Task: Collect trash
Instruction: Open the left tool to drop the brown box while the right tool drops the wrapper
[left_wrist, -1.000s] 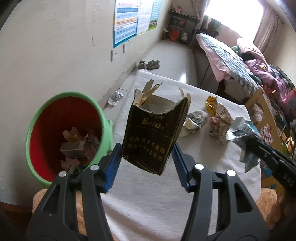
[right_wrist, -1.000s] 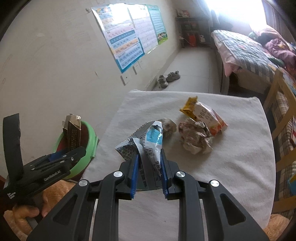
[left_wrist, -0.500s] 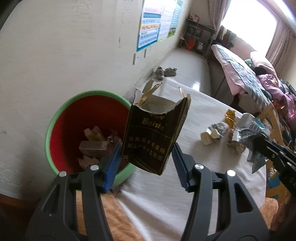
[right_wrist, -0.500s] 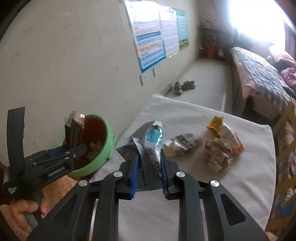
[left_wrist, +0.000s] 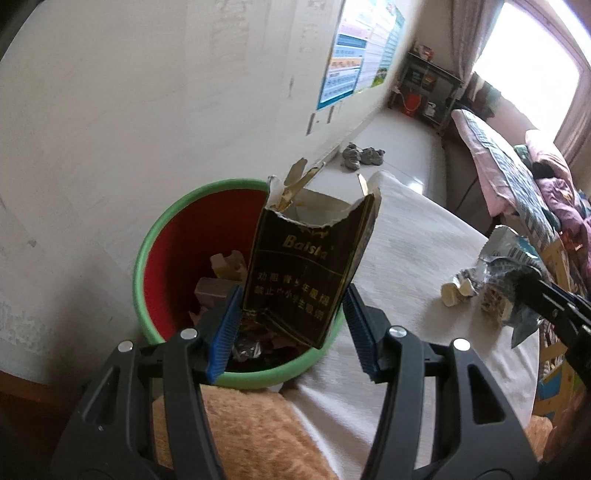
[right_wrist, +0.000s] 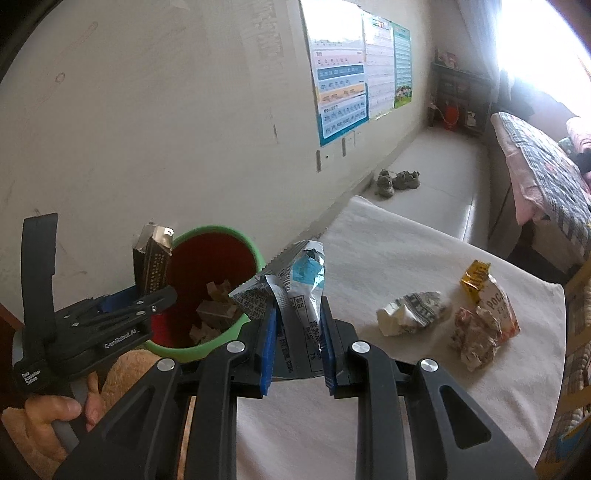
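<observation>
My left gripper (left_wrist: 291, 332) is shut on a torn black cigarette pack (left_wrist: 310, 269) and holds it above the near rim of the green bin with a red inside (left_wrist: 162, 236). The bin holds several scraps. My right gripper (right_wrist: 297, 347) is shut on a crumpled silver-and-blue wrapper (right_wrist: 299, 291) just right of the bin (right_wrist: 218, 258), over the table edge. The left gripper with the pack (right_wrist: 151, 262) shows in the right wrist view.
On the white-clothed table (right_wrist: 406, 258) lie a crumpled paper ball (right_wrist: 410, 314), a brownish wad (right_wrist: 476, 339) and an orange snack bag (right_wrist: 491, 295). The wall is to the left; shoes (right_wrist: 399, 181) lie on the floor, and a bed (right_wrist: 543, 173) stands at the right.
Both grippers have swung left toward the bin. The cigarette pack is now over the bin's rim, and the wrapper is beside the bin.
</observation>
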